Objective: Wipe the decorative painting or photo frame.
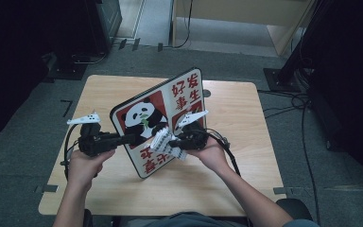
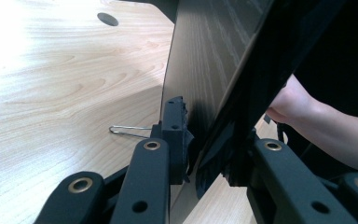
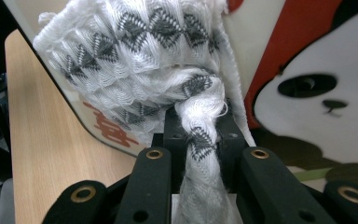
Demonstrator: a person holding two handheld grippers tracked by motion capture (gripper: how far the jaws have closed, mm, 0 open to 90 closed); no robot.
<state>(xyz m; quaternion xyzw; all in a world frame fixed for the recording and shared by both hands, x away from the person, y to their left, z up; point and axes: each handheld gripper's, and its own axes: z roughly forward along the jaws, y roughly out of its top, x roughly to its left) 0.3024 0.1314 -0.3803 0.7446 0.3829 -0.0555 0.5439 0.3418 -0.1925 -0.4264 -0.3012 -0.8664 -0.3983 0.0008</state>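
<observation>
A light wooden table (image 1: 246, 156) with rounded corners and a small round grommet hole near its far edge stood on grey carpet, and everything else is placed relative to it. Above its middle a large flat board with a black rim and a printed panda picture (image 1: 158, 118) was held tilted, its lower corner down at the tabletop near the person's edge and its upper corner raised toward the far side. The face showed a black-and-white panda chewing green leaves on a red field, with red Chinese characters reading 好事发生 on the white upper panel and more red characters, upside down from the high view, along the lower edge. The left gripper (image 1: 131, 138), over the table's left half, had its black jaws nearly closed on the board's left rim; in the left gripper view (image 2: 193, 154) the pads pinched the thin edge, the plain back mirroring the wood grain. The right gripper (image 1: 172, 143), over the table's centre in front of the board, had its jaws almost closed on a white woven cloth with a grey diamond pattern (image 3: 140, 60), a twisted strand of it clamped between the pads while the bunched remainder pressed against the printed face. A thin metal wire clip (image 2: 129, 130) lay on the tabletop just beside the board's lower edge.
</observation>
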